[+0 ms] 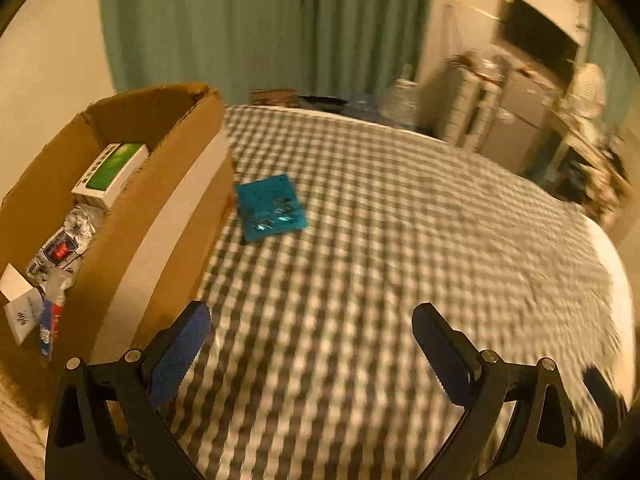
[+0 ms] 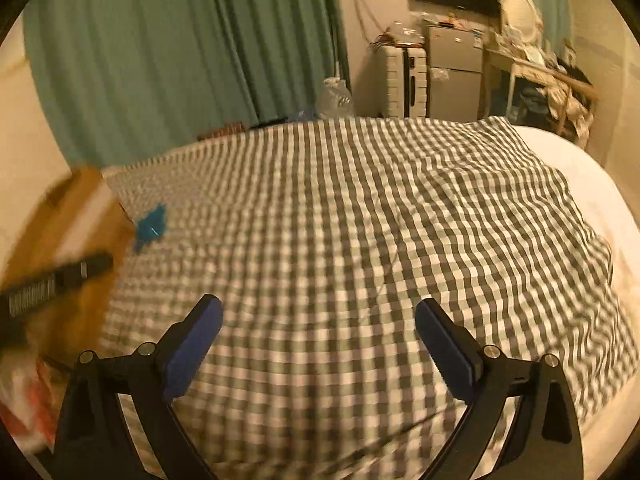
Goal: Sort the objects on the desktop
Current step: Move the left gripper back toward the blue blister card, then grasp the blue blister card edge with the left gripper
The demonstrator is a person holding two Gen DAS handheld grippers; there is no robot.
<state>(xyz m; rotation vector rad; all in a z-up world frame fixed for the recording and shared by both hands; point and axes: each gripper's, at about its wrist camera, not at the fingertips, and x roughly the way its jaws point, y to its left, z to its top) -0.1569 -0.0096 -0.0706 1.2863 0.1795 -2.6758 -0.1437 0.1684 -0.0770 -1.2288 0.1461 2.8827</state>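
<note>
A flat teal packet [image 1: 272, 208] is seen lying on the checked cloth [image 1: 380, 240], well ahead of the left gripper [image 1: 310, 344] and slightly toward its left finger. Its long axis is set roughly along the line the jaws point, tilted a little, with the far short edge leaning toward the left finger's side. Its near corner is placed just beside the cardboard box [image 1: 176, 184]; whether the two touch cannot be told. The shiny marks on its face are blurred and cannot be read.

The left gripper's jaws are spread wide, with nothing between the blue pads [image 1: 178, 354] but cloth. The right gripper [image 2: 318, 334] is likewise held wide open over the cloth, nothing being gripped.

Only from the left wrist is the inside of the box shown: a white and green carton [image 1: 114, 174] is laid there, its long axis running away from the jaws, with a crumpled silver wrapper [image 1: 66, 242] nearer and further small packets [image 1: 36, 314] cut off by the box wall and the picture's edge.

From the right wrist the packet [image 2: 151, 227] is reduced to a smeared teal patch far beyond the left finger, its shape and heading lost in blur, and the box [image 2: 76, 236] is seen from outside only. A dark, blurred bar [image 2: 52, 284] is laid across the box in that view and cannot be identified with certainty
</note>
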